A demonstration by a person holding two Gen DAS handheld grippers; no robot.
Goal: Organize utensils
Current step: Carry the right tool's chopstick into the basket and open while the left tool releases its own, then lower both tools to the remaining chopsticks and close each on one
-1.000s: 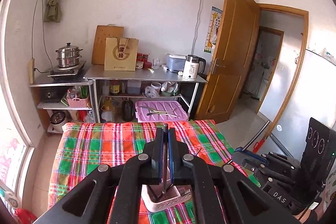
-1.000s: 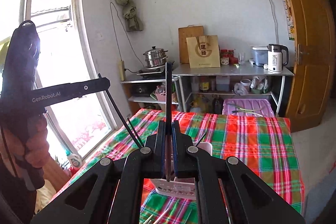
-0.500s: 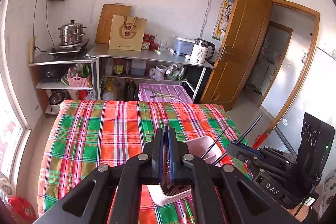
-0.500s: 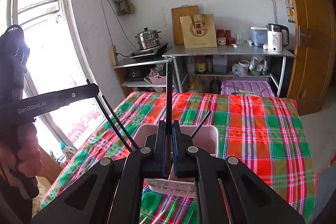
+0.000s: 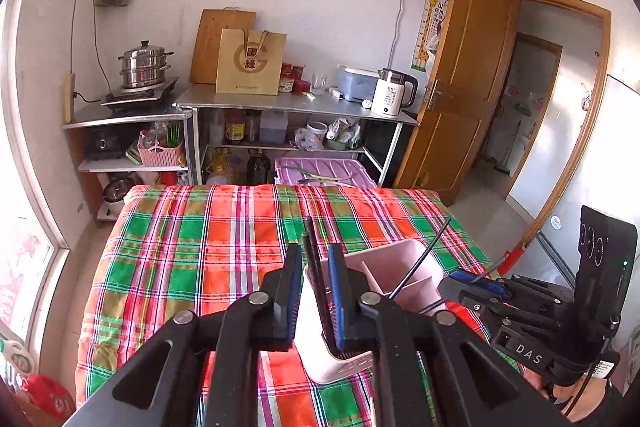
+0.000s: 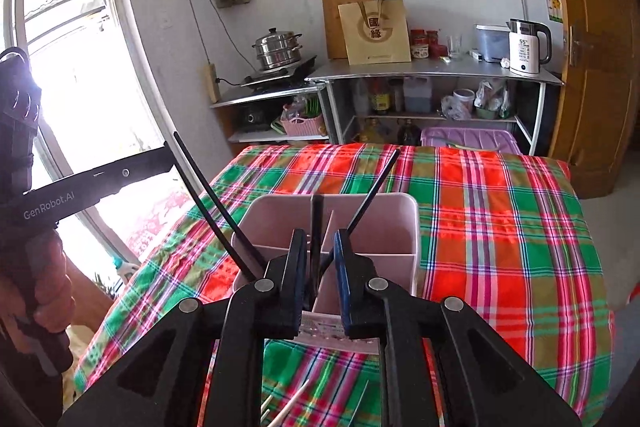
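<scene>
Both our grippers, left (image 5: 314, 293) and right (image 6: 320, 277), jaws just parted, releasing black chopsticks (image 6: 317, 227) into pink caddy (image 6: 408, 227); we withdraw straight upward.

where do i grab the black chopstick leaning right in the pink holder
Probably by its free upper end, above the pink holder rim. The black chopstick leans up and to the right, so come from above, pinch across the thin shaft, and draw it out along its lean; its lower part sits inside a compartment.
</scene>
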